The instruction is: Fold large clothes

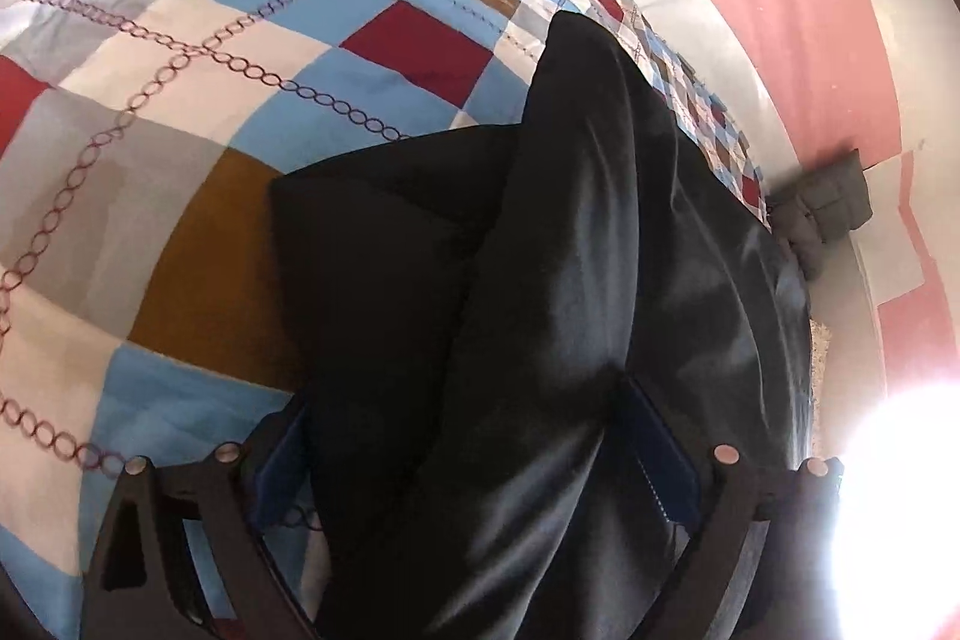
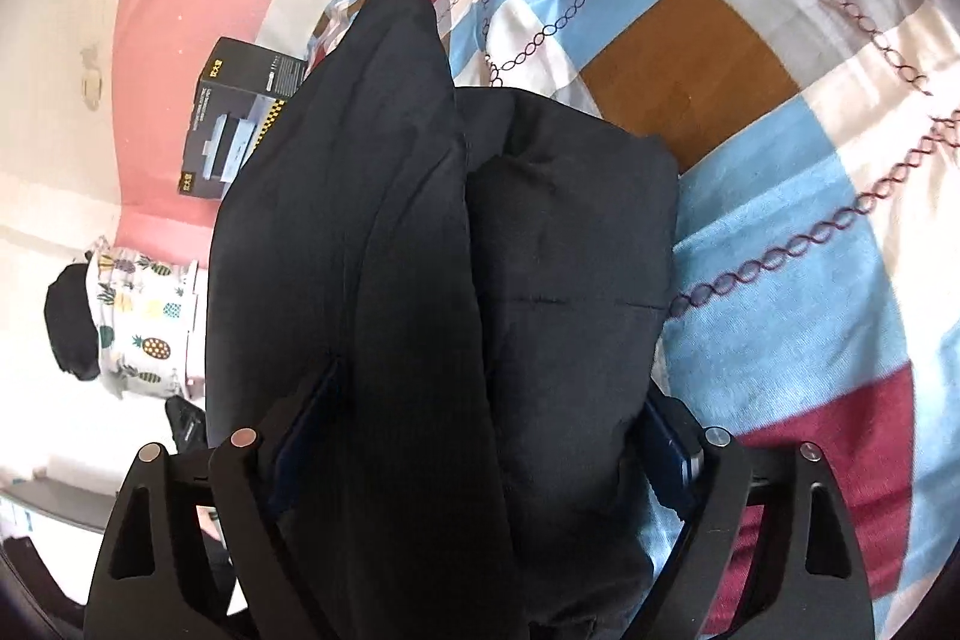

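Note:
A large black padded garment lies partly folded on a checked bedspread. My left gripper is shut on a bunched edge of it, with the cloth filling the gap between the blue pads. In the right wrist view the same black garment runs forward from my right gripper, which is shut on a thick fold of it. The cloth hides most of both grippers' pads.
The bedspread has red, blue, brown and grey squares with chain lines. A dark box sits near the bed's edge by a pink wall. A pineapple-print cloth lies at left. Bright glare fills the lower right.

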Demonstrator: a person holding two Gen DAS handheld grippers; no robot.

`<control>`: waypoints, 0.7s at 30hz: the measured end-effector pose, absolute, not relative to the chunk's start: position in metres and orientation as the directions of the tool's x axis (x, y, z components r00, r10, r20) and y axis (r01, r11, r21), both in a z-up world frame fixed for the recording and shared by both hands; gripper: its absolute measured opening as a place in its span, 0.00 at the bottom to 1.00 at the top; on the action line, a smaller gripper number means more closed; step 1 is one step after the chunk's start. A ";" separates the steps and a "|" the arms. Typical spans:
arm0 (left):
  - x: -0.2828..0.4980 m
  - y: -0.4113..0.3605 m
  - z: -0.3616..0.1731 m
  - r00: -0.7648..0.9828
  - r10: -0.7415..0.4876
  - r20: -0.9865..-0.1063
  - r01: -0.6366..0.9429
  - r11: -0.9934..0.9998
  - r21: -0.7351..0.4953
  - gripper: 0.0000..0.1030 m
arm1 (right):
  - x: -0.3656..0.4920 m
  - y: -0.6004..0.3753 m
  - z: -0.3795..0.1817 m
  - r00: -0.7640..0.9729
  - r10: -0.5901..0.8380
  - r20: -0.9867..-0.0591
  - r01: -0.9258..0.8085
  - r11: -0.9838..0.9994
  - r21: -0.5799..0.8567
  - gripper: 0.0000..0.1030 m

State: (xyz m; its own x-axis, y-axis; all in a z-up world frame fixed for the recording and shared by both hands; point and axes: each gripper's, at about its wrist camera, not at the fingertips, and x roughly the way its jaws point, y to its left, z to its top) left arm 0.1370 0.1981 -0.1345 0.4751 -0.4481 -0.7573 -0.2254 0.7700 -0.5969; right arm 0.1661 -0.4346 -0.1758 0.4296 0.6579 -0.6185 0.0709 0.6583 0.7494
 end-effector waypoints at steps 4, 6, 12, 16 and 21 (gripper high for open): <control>0.152 0.195 -0.135 0.458 -0.439 -0.773 -0.242 0.775 -0.584 0.96 | 0.179 -0.429 -0.174 0.423 0.644 -0.637 0.066 0.679 0.731 0.85; 0.152 0.191 -0.135 0.462 -0.420 -0.781 -0.244 0.787 -0.567 0.96 | 0.178 -0.429 -0.173 0.422 0.641 -0.641 0.065 0.684 0.726 0.83; 0.139 0.176 -0.122 0.483 -0.342 -0.806 -0.213 0.847 -0.487 0.75 | 0.169 -0.421 -0.160 0.445 0.601 -0.664 0.045 0.725 0.687 0.59; 0.145 0.166 -0.115 0.458 -0.285 -0.842 -0.213 0.884 -0.415 0.64 | 0.181 -0.413 -0.157 0.425 0.557 -0.714 0.068 0.767 0.639 0.55; 0.134 0.153 -0.084 0.486 -0.213 -0.848 -0.189 0.921 -0.340 0.36 | 0.175 -0.403 -0.130 0.447 0.498 -0.743 0.064 0.811 0.582 0.37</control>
State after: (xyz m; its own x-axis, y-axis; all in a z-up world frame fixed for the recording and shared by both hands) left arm 0.1341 0.1525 -0.0841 0.4856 -0.2130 -0.8479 -0.1890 0.9213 -0.3397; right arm 0.1752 -0.4035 -0.1305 0.4470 0.4978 -0.7432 0.0642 0.8108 0.5817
